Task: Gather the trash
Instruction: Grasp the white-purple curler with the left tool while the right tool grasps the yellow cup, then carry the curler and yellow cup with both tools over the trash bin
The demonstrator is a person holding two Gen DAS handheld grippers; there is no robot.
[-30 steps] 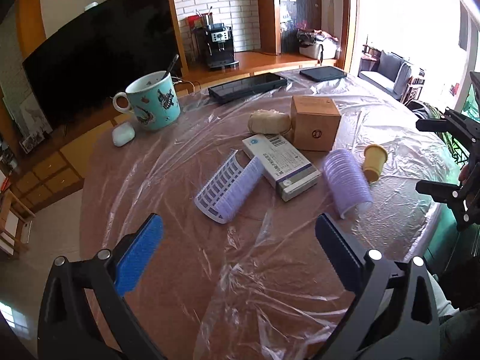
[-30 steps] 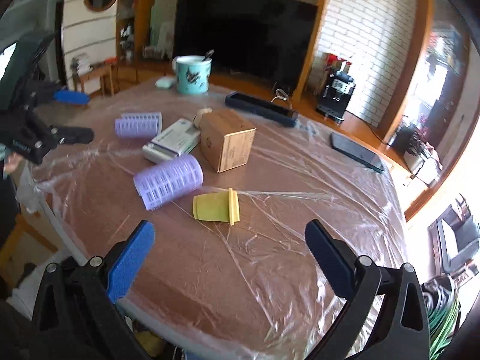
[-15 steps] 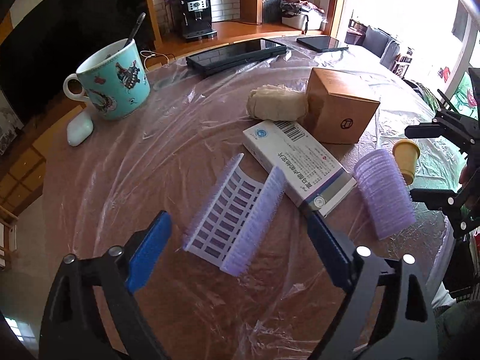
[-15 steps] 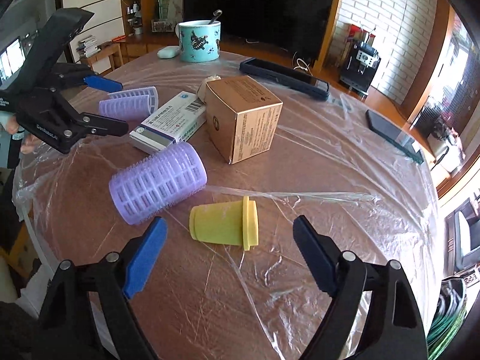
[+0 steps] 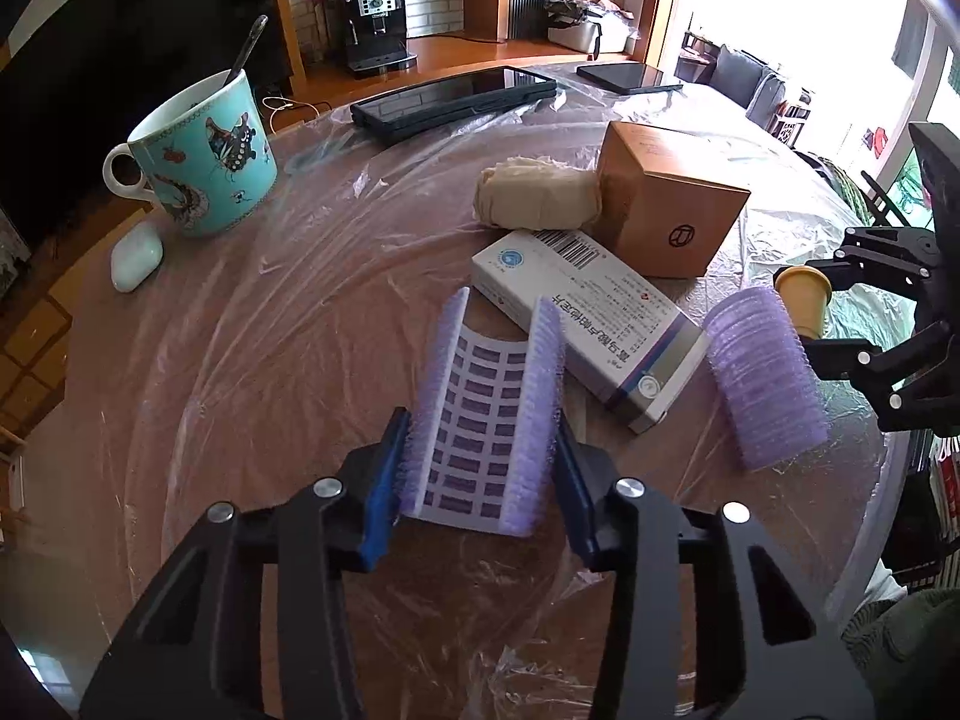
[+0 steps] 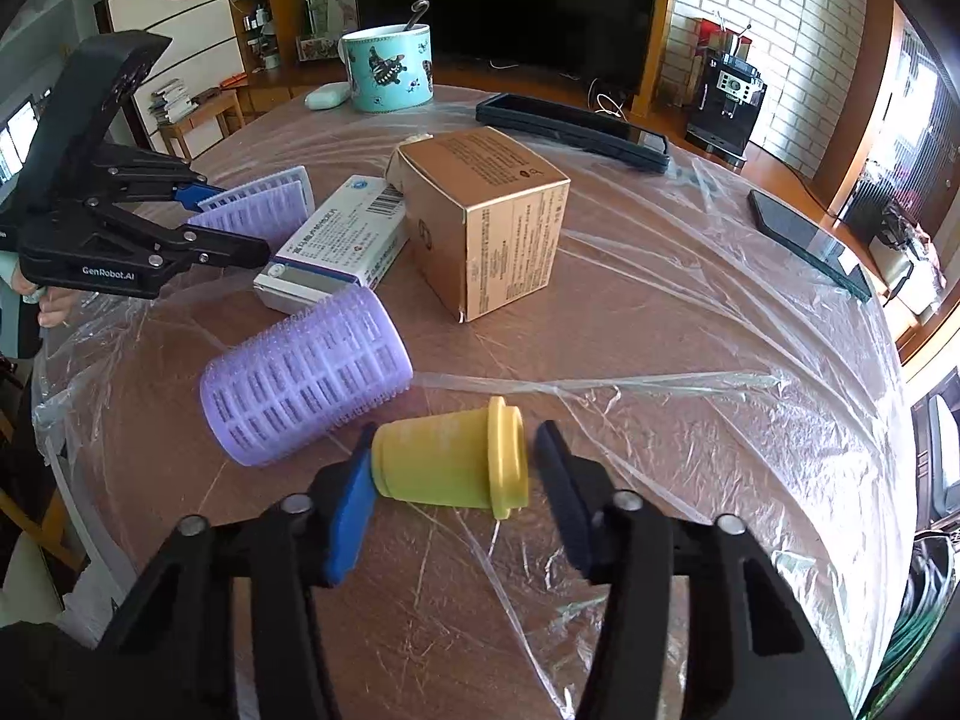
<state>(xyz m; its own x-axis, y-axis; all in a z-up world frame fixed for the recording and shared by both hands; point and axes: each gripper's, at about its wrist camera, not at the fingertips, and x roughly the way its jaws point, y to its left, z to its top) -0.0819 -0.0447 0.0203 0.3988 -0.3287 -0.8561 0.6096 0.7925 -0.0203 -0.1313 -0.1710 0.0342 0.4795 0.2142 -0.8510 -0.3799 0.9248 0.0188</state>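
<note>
My left gripper [image 5: 480, 468] straddles the near end of a split purple hair roller [image 5: 486, 420] lying open on the table; its pads touch or nearly touch the roller's bristled edges. My right gripper [image 6: 453, 483] straddles a small yellow cup [image 6: 450, 465] lying on its side; the left pad touches its base, the right pad stands a little off the rim. A whole purple roller [image 6: 306, 375] lies left of the cup. A white medicine box [image 5: 585, 330], a brown carton [image 5: 666, 204] and a crumpled tissue wad [image 5: 534, 198] lie mid-table.
The round table [image 6: 690, 324] is covered in clear plastic film. A teal mug with a spoon [image 5: 204, 162] and a white earbud case [image 5: 135, 264] sit at the far left. A black keyboard case [image 5: 456, 99] and a tablet [image 5: 627, 75] lie at the back.
Both grippers have moved forward and down and narrowed: the left now around the split roller's end, the right around the yellow cup. The objects have not moved.
</note>
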